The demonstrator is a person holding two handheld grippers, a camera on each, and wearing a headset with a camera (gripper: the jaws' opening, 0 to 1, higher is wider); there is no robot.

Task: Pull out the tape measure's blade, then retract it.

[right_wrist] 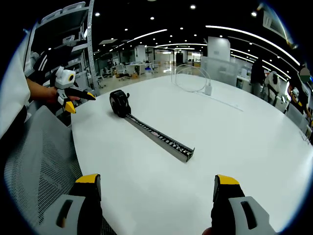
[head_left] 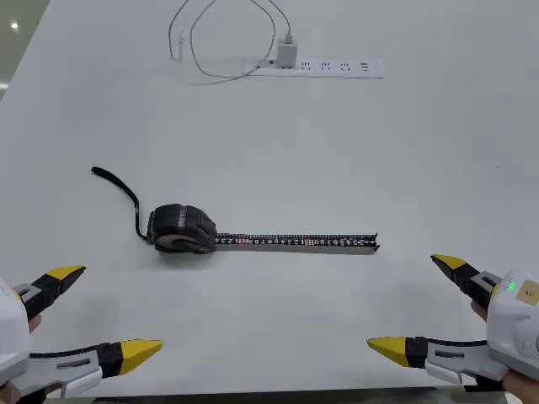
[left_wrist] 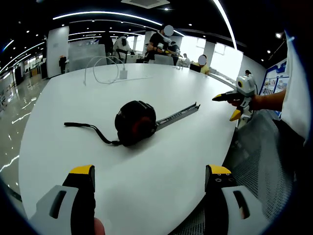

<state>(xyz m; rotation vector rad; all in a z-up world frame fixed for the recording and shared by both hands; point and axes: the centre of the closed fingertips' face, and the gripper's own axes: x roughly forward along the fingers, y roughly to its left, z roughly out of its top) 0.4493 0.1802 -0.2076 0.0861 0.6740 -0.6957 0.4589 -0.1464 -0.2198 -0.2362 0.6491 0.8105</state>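
A black tape measure [head_left: 180, 229] lies on the white table [head_left: 278, 135], its blade [head_left: 295, 242] pulled out to the right and lying flat, hook end [head_left: 375, 243] free. A black wrist strap [head_left: 118, 189] trails to its left. My left gripper [head_left: 93, 316] is open near the front left edge, short of the case [left_wrist: 136, 122]. My right gripper [head_left: 421, 307] is open at the front right, short of the blade's end [right_wrist: 187, 153]. Neither touches the tape. The right gripper [left_wrist: 234, 103] appears in the left gripper view, the left gripper [right_wrist: 73, 98] in the right gripper view.
A white power strip [head_left: 316, 66] with a plugged charger [head_left: 287, 53] and looped white cable [head_left: 202, 42] sits at the table's far side. A mesh chair [right_wrist: 39, 152] stands by the front edge. People work at distant benches [left_wrist: 161, 46].
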